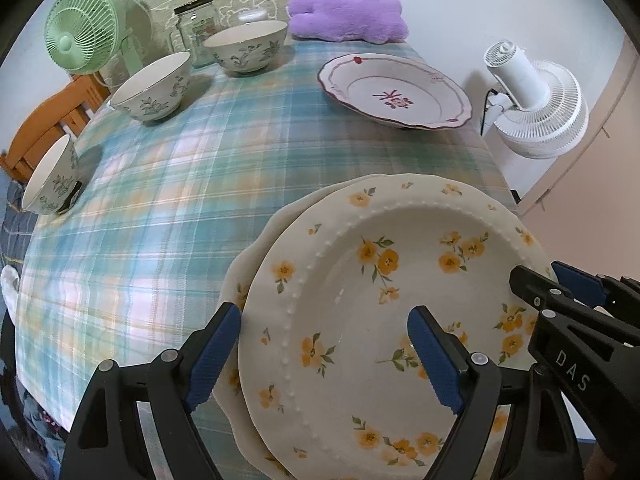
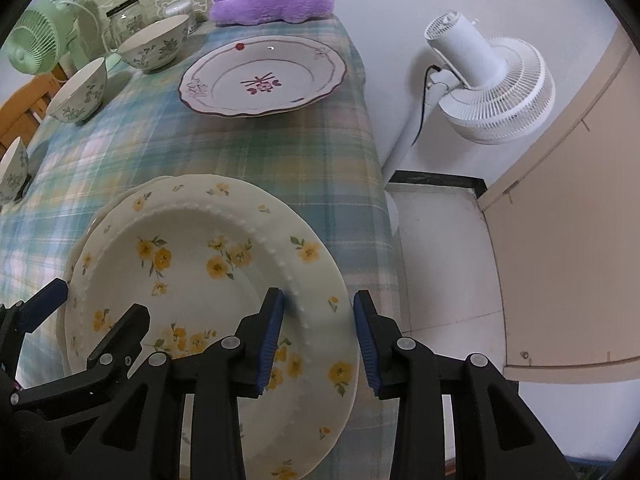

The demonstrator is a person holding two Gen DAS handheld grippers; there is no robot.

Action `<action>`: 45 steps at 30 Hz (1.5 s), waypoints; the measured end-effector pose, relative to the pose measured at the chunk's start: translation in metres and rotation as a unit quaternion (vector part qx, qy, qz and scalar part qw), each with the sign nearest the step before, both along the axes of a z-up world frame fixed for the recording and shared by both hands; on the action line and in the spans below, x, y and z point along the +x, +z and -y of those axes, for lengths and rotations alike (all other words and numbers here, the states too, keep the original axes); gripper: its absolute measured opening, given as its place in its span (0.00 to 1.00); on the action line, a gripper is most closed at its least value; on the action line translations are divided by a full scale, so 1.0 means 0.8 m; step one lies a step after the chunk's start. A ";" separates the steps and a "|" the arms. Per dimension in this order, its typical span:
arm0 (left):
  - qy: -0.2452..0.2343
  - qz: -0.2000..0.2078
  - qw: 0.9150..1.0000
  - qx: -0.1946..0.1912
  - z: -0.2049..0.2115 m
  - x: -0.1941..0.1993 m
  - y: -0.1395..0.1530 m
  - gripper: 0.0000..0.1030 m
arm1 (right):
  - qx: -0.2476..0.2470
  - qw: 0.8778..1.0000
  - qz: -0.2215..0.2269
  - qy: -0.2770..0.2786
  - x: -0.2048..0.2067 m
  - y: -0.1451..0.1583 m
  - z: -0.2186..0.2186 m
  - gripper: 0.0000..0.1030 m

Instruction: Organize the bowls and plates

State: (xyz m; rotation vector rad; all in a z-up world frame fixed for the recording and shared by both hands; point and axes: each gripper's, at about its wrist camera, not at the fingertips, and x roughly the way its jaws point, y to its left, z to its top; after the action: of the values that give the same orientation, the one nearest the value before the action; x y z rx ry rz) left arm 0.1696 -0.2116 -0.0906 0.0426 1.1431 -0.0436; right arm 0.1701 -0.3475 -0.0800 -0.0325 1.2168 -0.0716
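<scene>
The yellow-flowered plate [image 1: 384,280] sits stacked on another plate [image 1: 256,248] at the tabletop's [image 1: 160,208] near edge. Left tongs [image 1: 324,356] gape apart astride its left rim; right tongs [image 2: 320,340] straddle its right rim, unclamped.

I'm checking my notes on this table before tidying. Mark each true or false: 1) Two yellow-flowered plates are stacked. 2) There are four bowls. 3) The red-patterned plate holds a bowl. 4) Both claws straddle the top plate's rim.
1) True: the top yellow-flowered plate lies on another plate.
2) False: three bowls show.
3) False: the red-patterned plate is bare.
4) True: the left claw and right claw each have one finger either side of the rim.
</scene>
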 end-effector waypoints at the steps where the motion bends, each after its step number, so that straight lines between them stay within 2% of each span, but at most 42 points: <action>1: 0.002 0.000 1.000 0.001 -0.001 0.000 0.000 0.85 | 0.000 1.000 0.000 0.004 0.002 -0.001 -0.001 0.38; 12: 0.027 -0.005 1.000 0.003 -0.011 -0.002 0.000 0.84 | 0.010 1.000 -0.001 0.014 0.013 -0.006 -0.010 0.40; 19: 0.010 0.002 1.000 -0.002 -0.019 -0.006 0.011 0.87 | 0.023 0.999 -0.020 -0.016 0.010 -0.002 -0.010 0.45; 21: 0.000 0.008 1.000 -0.007 -0.023 -0.007 0.016 0.88 | 0.031 0.999 -0.008 -0.018 0.004 0.007 -0.014 0.56; 24: -0.013 0.013 1.000 -0.015 -0.032 -0.009 0.026 0.89 | 0.028 0.999 0.015 -0.019 -0.007 0.023 -0.026 0.65; 30: -0.045 0.030 0.998 -0.028 -0.053 -0.006 0.055 0.91 | 0.024 0.998 0.045 -0.043 -0.019 0.060 -0.051 0.65; 36: -0.072 0.054 0.995 -0.036 -0.058 0.024 0.089 0.92 | 0.020 0.994 0.080 -0.067 -0.008 0.094 -0.061 0.65; 41: -0.065 0.077 0.994 -0.035 -0.051 0.056 0.104 0.91 | 0.024 0.992 0.099 -0.070 0.031 0.113 -0.053 0.65; 45: -0.054 0.091 0.994 -0.030 -0.036 0.091 0.107 0.91 | 0.028 0.991 0.110 -0.067 0.070 0.115 -0.039 0.65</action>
State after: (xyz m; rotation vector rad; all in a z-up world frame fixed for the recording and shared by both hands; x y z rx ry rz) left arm 0.2423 -0.1829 -0.0049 0.0548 0.9555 -0.1670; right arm 0.2260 -0.3165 0.0119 0.1038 0.9991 -0.1541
